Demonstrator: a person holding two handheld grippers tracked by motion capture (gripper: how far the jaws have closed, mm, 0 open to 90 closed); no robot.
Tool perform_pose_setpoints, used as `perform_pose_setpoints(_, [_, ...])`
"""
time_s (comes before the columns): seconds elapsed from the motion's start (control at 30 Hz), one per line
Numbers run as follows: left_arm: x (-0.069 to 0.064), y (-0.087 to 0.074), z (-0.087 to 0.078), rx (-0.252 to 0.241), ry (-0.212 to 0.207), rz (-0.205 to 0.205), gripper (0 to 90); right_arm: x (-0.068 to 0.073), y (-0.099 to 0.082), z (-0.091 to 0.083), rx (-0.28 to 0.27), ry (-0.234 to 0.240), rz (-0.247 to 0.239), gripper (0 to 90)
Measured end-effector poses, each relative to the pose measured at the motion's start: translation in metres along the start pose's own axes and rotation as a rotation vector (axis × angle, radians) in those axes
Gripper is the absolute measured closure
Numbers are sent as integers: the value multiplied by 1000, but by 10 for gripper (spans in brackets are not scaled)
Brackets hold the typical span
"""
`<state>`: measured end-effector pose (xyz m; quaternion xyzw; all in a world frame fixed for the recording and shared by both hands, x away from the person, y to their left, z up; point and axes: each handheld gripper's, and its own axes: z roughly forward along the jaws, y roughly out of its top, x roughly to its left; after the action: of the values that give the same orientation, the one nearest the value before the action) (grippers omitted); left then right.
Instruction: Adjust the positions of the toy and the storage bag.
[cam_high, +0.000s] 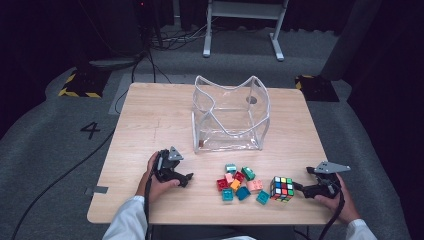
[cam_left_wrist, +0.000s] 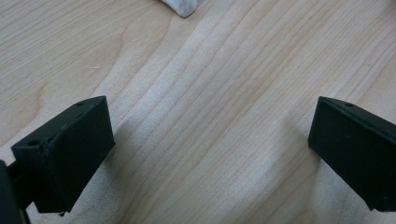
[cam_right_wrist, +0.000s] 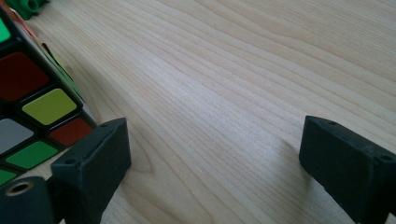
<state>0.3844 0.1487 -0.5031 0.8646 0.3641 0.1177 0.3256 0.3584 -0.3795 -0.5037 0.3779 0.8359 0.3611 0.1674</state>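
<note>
Light wooden table (cam_high: 150, 120) bearing a clear plastic bag (cam_high: 230, 114), a heap of toy bricks (cam_high: 241, 183), a colour cube (cam_high: 282, 188).

Clear plastic bag (cam_high: 231, 114) stands open mid-table (cam_high: 150, 120). Pile of toy bricks (cam_high: 241, 183) lies just in front of the bag, puzzle cube (cam_high: 282, 188) touching the pile's right edge. Left gripper (cam_high: 188, 178) rests left of the pile, right gripper (cam_high: 299, 188) just right of the cube.

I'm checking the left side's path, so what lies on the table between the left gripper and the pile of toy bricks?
Bare wood: in the high view nothing lies between the left gripper and the toy bricks.
</note>
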Motion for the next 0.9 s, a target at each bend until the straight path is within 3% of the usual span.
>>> perform_pose_setpoints(0.37, [0,1,1,-6,10,-5,0,0,0,0,7,-3,-1,89])
perform_pose_setpoints(0.5, [-2,2,1,-6,42,-35,2,-2,2,1,12,-7,9,92])
perform_pose_setpoints(0.53, [-1,3,2,-3,37,-27,3,-7,6,-2,36,-15,9,262])
perform_pose_setpoints(0.57, [-1,3,3,-6,33,-26,3,-8,7,-4,33,-45,17,260])
perform_pose_setpoints(0.6, [0,4,3,-4,16,-10,3,-10,8,-4,22,-78,27,234])
perform_pose_setpoints(0.67, [3,6,4,-3,9,11,3,-15,10,-6,-15,-32,20,203])
perform_pose_setpoints(0.77, [6,10,8,-10,-13,7,23,-18,20,-7,-70,-23,-8,262])
perform_pose_setpoints(0.8, [7,12,9,-21,-6,17,50,-19,23,-7,-82,-17,-18,288])
perform_pose_setpoints(0.87, [8,17,12,-41,-34,37,161,-20,36,-6,-108,-6,-39,322])
perform_pose_setpoints(0.9, [10,22,16,-38,-25,43,159,-20,41,-4,-113,1,-48,329])
